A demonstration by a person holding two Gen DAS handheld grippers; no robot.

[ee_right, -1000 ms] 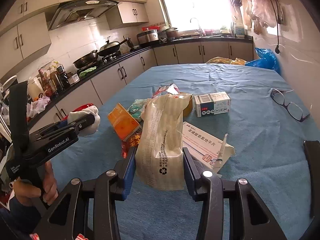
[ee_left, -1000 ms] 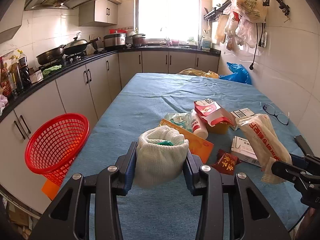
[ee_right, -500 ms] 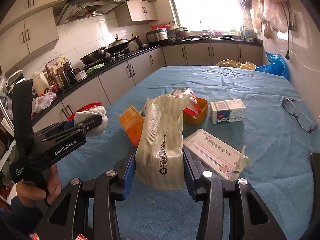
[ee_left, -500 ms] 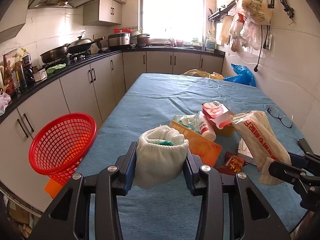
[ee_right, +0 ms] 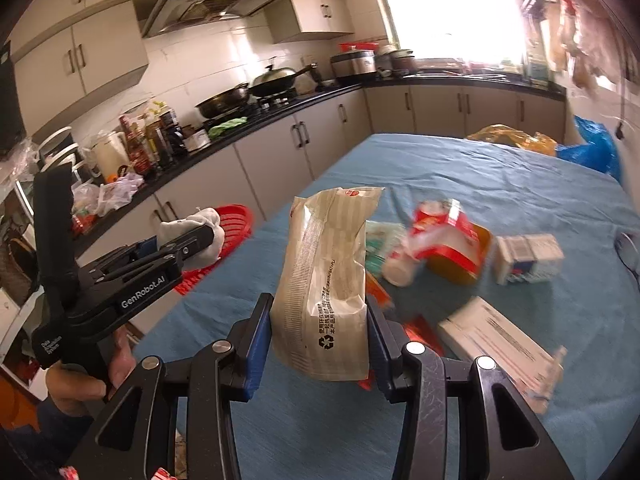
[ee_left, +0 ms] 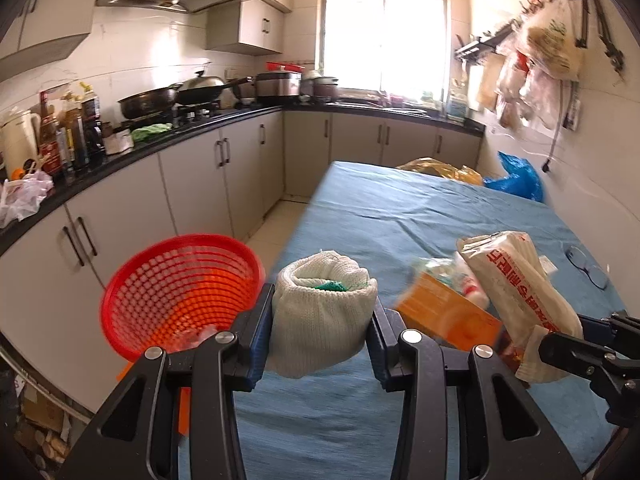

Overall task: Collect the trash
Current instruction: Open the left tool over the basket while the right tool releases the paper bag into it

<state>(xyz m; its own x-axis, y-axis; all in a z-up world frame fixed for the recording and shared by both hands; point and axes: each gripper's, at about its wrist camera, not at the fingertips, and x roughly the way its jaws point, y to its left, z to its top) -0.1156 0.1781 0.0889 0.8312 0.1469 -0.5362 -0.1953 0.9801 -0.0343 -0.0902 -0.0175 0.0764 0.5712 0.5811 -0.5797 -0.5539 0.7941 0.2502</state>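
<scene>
The rolled white knit cloth (ee_left: 322, 312), with a scrap of green showing in its open top, sat squeezed between the left gripper's (ee_left: 320, 344) fingers, which were clamped on its lower half while the upper part bulged free above the pads. It hung above the near edge of the blue-covered table (ee_left: 400, 216), just beside the rim of the red mesh basket (ee_left: 180, 292) off the table's left side. The cloth was soft, so it could have slumped out sideways and landed on the floor rather than in the basket if let go before it was over the opening.

The beige printed wrapper (ee_right: 328, 280) stood upright between the right gripper's (ee_right: 318, 346) fingers, clamped near its bottom, its long top leaning free. Being slick and top-heavy, it might have pivoted or slid out of the hold. It was farther from the basket, over the table, with boxes (ee_right: 528, 258) and packets still scattered beyond.
</scene>
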